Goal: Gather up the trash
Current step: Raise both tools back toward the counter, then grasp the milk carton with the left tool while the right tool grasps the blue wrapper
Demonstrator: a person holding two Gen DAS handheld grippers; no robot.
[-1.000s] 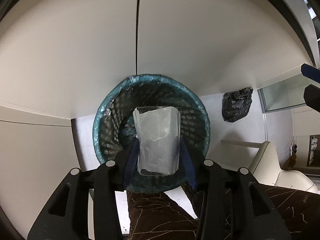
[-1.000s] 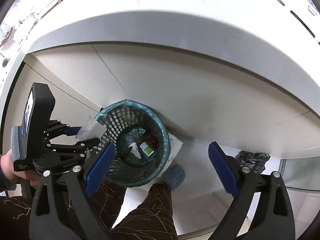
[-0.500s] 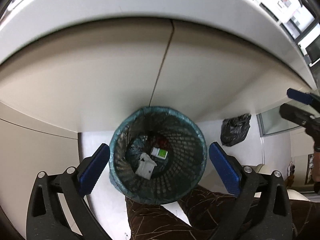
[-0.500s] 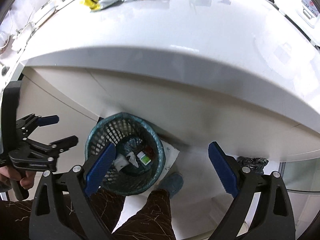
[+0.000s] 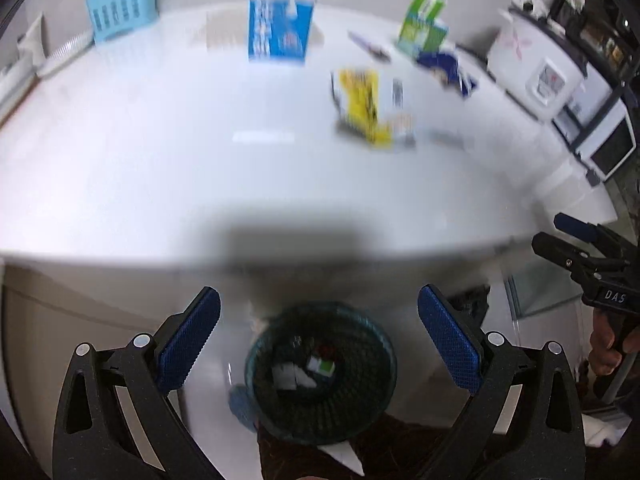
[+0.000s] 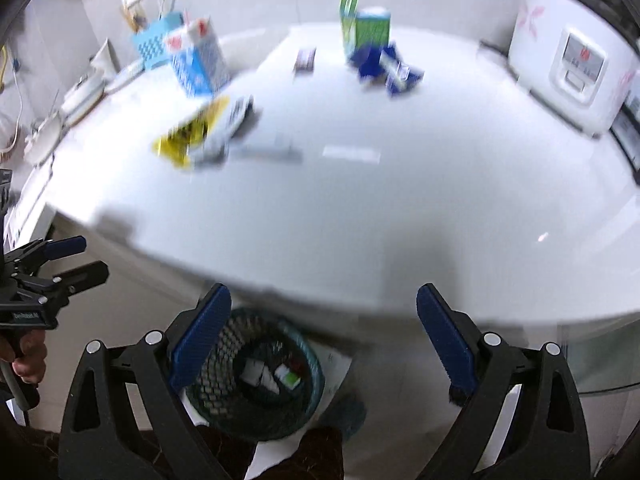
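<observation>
Tongs (image 5: 319, 344) (image 6: 323, 340) both spread empty above bin (image 5: 320, 372).

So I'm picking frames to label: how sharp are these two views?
Left wrist view: motion blur smears the countertop and yellow wrapper; the left gripper is crisp. Right wrist view: same smear on the blue carton; the right gripper is sharp.

teal mesh bin (image 5: 320, 372), yellow wrapper (image 5: 362, 106), blue-white carton (image 5: 280, 20), white counter (image 5: 160, 168)
</observation>
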